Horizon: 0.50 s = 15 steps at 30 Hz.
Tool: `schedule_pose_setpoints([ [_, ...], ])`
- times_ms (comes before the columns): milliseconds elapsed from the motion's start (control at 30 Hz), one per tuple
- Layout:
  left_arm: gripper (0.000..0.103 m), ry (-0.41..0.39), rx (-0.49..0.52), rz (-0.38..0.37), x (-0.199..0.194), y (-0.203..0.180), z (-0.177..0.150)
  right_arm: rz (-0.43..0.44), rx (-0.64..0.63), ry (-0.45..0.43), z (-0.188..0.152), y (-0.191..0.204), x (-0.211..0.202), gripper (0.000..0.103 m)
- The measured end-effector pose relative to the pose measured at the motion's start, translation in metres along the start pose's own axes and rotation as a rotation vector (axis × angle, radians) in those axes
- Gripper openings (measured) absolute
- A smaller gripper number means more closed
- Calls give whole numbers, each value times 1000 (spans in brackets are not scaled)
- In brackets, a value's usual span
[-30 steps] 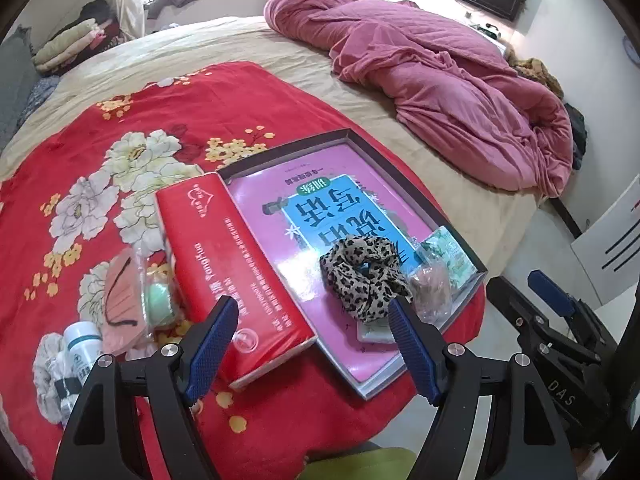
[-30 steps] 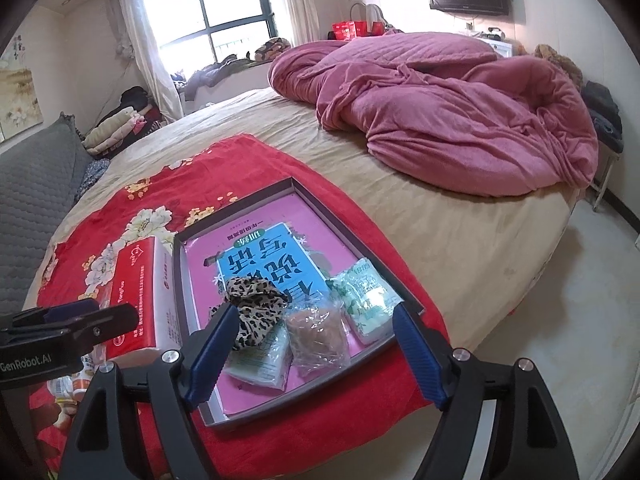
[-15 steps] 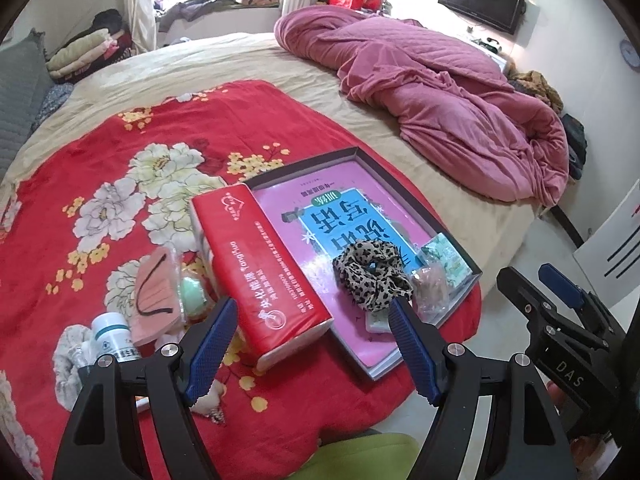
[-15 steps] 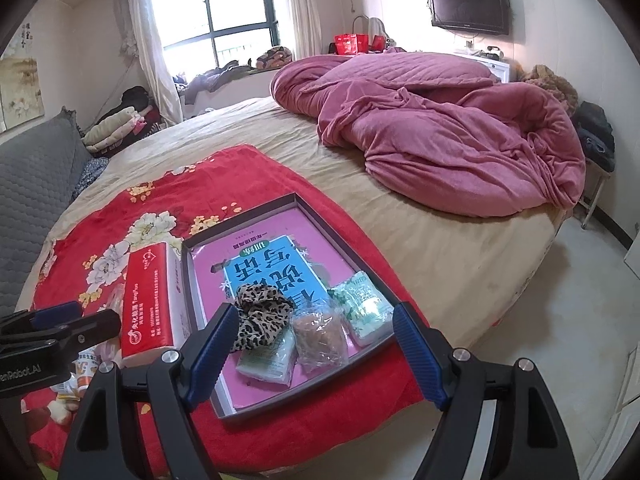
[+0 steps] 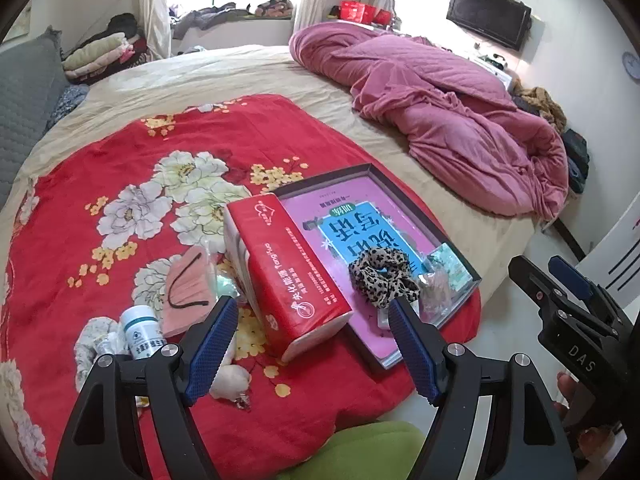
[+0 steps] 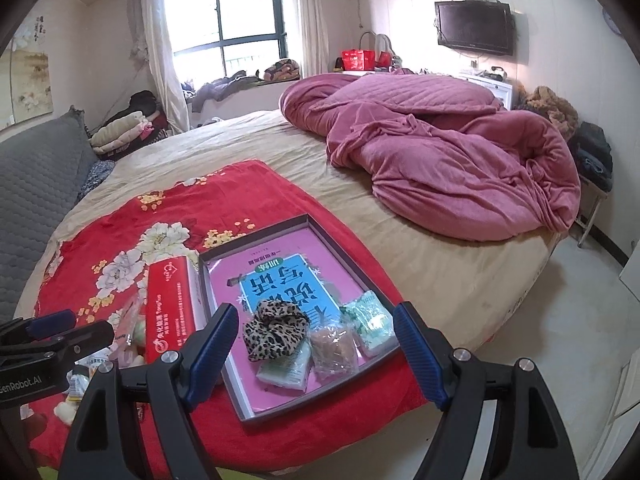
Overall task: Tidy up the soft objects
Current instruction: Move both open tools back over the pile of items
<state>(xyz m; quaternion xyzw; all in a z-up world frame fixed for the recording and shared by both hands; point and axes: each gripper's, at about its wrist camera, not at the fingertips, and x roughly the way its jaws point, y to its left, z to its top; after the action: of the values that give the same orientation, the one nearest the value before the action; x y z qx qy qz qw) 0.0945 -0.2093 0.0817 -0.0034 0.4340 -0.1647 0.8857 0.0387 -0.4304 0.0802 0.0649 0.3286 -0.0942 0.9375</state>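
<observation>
A grey tray [image 5: 416, 208] [image 6: 256, 232] with a pink book cover lies on a red floral blanket [image 5: 120, 168] [image 6: 120, 216]. In the tray lie a leopard-print scrunchie [image 5: 382, 276] [image 6: 276, 328], a green-white packet [image 5: 448, 266] [image 6: 372, 324], a clear bag of brownish stuff [image 6: 334, 346] and a pale green packet [image 6: 286, 370]. A red tissue pack [image 5: 288, 272] [image 6: 170, 308] lies left of the tray. A pink face mask [image 5: 186, 292], a white bottle [image 5: 142, 332] and small soft items lie further left. My left gripper [image 5: 310, 350] and right gripper [image 6: 314, 354] are open and empty, held back above the bed's near edge.
A crumpled pink duvet [image 5: 440, 112] [image 6: 432, 156] covers the bed's far right. Folded clothes [image 6: 124, 128] and a grey headboard [image 6: 32, 168] are at the left. The floor [image 6: 580, 320] lies to the right. A green cushion [image 5: 372, 452] is below the left gripper.
Both grippers have pulled back and up from the bed, so the tray and items look smaller and further away. Both stay open and empty.
</observation>
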Motion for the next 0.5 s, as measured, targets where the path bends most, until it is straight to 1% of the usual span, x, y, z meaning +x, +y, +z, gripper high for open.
schedule_pose_setpoints([
  [267,79,-24,-19,15,-23,15,-5,21,-28,-32,4,18,-18,80],
  [500,79,-38,-48,45,-44,40,-16,68,-69,-45,5,47,-28,80],
])
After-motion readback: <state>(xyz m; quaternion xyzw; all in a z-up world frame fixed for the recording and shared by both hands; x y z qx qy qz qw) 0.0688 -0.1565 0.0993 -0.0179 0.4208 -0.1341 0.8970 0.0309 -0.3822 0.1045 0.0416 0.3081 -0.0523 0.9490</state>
